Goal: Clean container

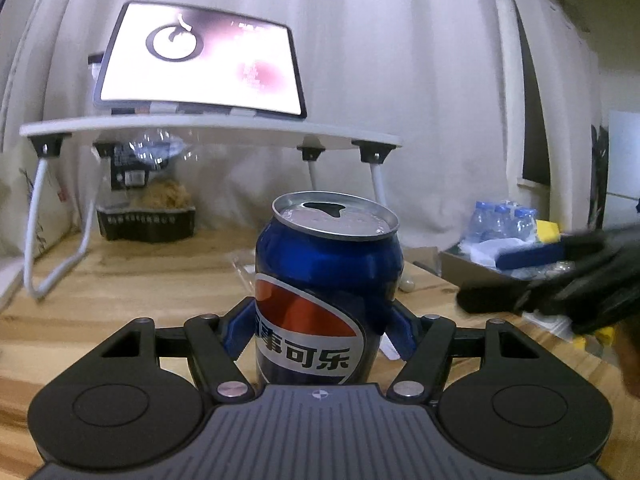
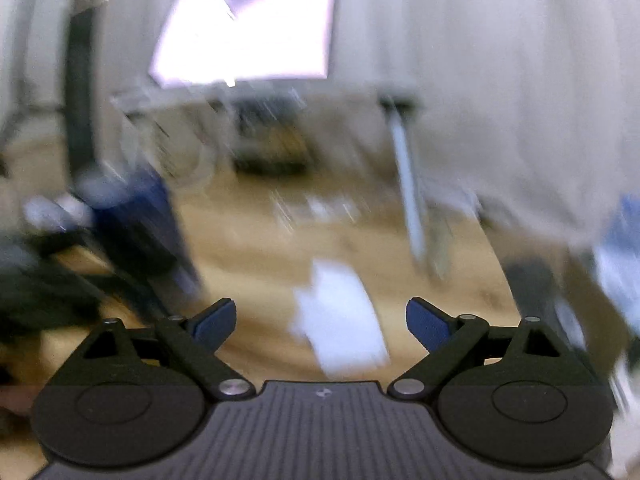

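Observation:
A blue Pepsi can with an open top stands upright between the blue fingers of my left gripper, which is shut on its lower body. In the left wrist view my right gripper shows blurred at the right edge, apart from the can. The right wrist view is smeared. There my right gripper is open with nothing between its pads, above a white sheet or tissue lying on the wooden table. The can appears as a blue blur at the left.
A white folding stand carries a lit tablet at the back. Under it sits a black snack box. A pack of water bottles and a tray with clutter lie to the right. A pale curtain hangs behind.

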Demonstrator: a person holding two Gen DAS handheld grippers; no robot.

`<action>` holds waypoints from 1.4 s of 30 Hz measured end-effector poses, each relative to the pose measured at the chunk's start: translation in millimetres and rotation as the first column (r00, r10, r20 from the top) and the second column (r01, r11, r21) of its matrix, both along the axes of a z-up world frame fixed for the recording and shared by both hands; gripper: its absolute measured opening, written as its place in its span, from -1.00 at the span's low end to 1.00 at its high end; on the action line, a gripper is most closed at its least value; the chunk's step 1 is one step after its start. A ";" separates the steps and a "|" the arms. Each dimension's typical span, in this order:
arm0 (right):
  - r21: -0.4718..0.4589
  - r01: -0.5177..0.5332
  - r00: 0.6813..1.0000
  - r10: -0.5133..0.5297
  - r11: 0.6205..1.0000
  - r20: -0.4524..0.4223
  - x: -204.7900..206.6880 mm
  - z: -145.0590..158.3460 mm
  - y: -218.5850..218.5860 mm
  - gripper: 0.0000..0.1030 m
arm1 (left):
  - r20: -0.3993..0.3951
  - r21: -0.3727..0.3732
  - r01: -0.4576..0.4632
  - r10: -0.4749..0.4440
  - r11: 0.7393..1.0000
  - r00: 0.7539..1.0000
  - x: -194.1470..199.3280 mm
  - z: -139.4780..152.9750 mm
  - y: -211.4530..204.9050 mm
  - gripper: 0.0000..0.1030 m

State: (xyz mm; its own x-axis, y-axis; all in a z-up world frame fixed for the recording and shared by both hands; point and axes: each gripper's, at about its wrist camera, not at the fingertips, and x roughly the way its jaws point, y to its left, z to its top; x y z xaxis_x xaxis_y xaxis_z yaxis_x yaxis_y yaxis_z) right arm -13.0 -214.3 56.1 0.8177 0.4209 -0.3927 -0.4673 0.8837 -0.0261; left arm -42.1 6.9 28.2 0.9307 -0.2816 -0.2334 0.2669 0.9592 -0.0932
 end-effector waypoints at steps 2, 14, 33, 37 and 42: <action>0.060 -0.116 0.993 0.116 0.991 0.007 -9.8 17.9 4.1 0.75 | -0.014 -0.013 0.006 -0.007 1.000 1.000 0.9 -0.6 2.0 0.34; -0.053 -0.272 0.961 0.274 0.961 0.041 -13.6 24.0 72.3 0.40 | -0.004 -0.004 0.079 -0.079 0.997 0.997 -7.0 -1.5 -2.4 0.34; 0.651 -0.165 0.778 0.503 0.741 -0.376 77.0 16.2 -4.7 0.29 | 0.120 -0.011 0.069 -0.067 0.998 0.991 -25.4 3.2 0.9 0.50; 0.709 -0.146 0.746 0.547 0.690 -0.379 82.5 2.5 -14.0 0.31 | 0.146 0.022 0.081 -0.083 0.996 0.986 -29.7 3.1 -4.7 0.45; 0.717 -0.147 0.762 0.540 0.681 -0.357 76.2 1.2 -17.4 0.58 | 0.145 0.042 0.093 -0.098 0.995 0.985 -29.9 2.5 -9.1 0.40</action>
State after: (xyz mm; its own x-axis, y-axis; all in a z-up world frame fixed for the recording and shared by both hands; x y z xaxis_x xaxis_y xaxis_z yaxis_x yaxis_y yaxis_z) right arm 63.3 -231.7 57.4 0.3133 0.9225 -0.2254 -0.5027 0.3625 0.7848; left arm -72.0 -2.2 30.7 0.9249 -0.3646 -0.1078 0.3654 0.9308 -0.0130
